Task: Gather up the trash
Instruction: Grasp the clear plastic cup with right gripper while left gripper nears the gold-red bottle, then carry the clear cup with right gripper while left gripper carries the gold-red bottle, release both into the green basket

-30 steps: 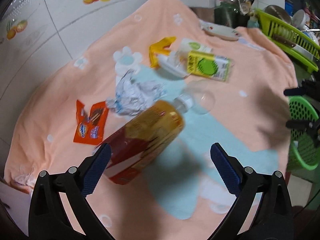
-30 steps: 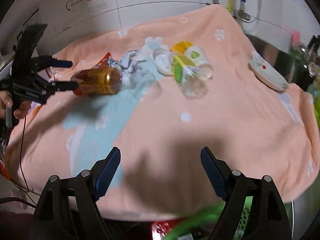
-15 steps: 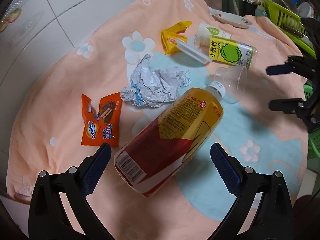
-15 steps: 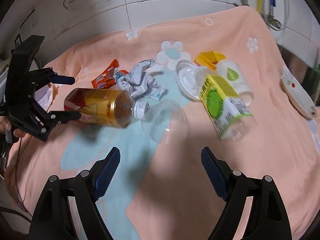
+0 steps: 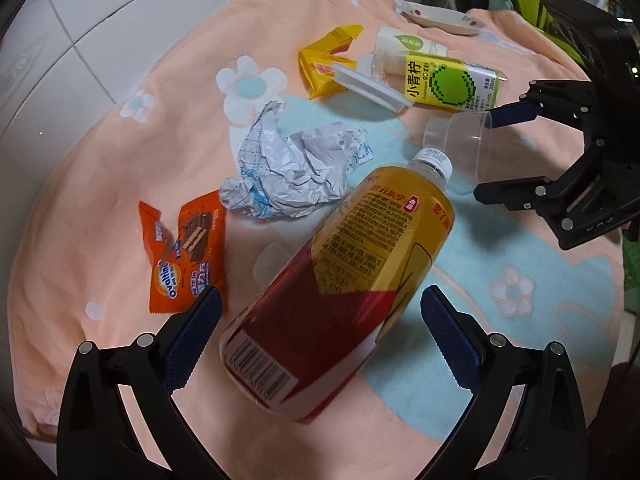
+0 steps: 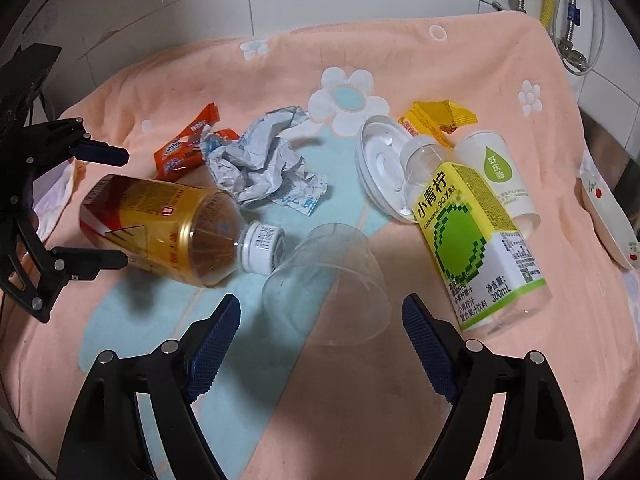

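Observation:
Trash lies on a peach towel [image 5: 100, 184]. A red and yellow tea bottle [image 5: 340, 296] lies on its side, its base between the open fingers of my left gripper [image 5: 316, 336]; I cannot tell if they touch it. It shows in the right wrist view [image 6: 160, 228] too. A clear plastic cup [image 6: 332, 276] lies on its side just ahead of my open right gripper [image 6: 320, 336]. Crumpled paper [image 5: 296, 168], an orange Ovaltine wrapper [image 5: 184, 256], a yellow wrapper [image 5: 328, 60], a white lid [image 6: 380, 164], a green juice bottle [image 6: 476, 240] and a paper cup [image 6: 496, 172] lie around.
A white tiled wall [image 6: 320, 0] runs behind the towel. A small dish [image 6: 608, 216] sits at the towel's right edge. A green dish rack [image 5: 536, 0] with kitchenware stands at the far right. Hoses [image 6: 560, 0] hang at the back right.
Both grippers have moved in closer over the towel. The left now straddles the tea bottle's base. The right has come up to the clear cup. Both stay open.

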The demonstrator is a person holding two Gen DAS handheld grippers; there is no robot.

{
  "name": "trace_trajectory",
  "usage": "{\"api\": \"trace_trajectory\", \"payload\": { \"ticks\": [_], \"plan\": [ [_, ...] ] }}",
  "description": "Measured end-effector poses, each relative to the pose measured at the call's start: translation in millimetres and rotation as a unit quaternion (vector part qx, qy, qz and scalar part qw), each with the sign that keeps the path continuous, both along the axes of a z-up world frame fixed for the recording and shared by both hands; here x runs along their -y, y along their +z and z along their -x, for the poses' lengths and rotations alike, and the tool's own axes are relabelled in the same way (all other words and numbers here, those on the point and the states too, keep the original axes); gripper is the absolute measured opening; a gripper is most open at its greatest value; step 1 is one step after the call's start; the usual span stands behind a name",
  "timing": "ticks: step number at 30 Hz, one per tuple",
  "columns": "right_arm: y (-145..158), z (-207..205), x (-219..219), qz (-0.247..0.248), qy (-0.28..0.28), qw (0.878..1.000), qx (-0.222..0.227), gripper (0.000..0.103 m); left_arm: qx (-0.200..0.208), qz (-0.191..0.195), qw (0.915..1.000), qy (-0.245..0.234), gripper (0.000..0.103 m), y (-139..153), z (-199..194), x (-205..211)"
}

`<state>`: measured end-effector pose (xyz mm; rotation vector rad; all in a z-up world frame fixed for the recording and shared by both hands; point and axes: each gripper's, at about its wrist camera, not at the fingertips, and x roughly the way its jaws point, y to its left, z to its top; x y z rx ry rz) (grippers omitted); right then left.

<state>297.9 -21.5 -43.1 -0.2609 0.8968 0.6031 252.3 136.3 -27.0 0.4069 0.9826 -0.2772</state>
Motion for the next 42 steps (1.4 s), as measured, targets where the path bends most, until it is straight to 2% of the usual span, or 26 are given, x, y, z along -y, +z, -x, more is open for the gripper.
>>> {"api": "trace_trajectory", "payload": {
  "ticks": [4, 13, 20, 26, 31, 42],
  "plan": [
    [-5, -4, -2, 0.005, -0.001, 1.0, -0.003, 0.08, -0.01, -0.003, 0.9999, -0.011, 0.098, -4, -10, 4],
    [-9, -11, 0, 0.001, -0.003, 1.0, -0.015, 0.062, -0.033, -0.015, 0.9986, -0.039, 0.098, -18, -22, 17],
    [-8, -10, 5, -0.006, -0.006, 1.0, -0.016, 0.061, -0.035, -0.009, 0.9988, -0.034, 0.097, -25, -25, 19],
    [-5, -4, 13, -0.015, -0.013, 1.0, -0.018, 0.061, -0.035, 0.005, 0.9992, -0.017, 0.089, -23, -23, 23],
    [-2, 8, 25, -0.02, -0.017, 1.0, -0.016, 0.06, -0.032, 0.016, 0.9994, -0.002, 0.082, -20, -13, 29],
    [9, 44, 57, -0.032, -0.029, 0.999, -0.006, 0.06, -0.015, 0.045, 0.9984, 0.029, 0.076, -12, 17, 40]
  ]
}}
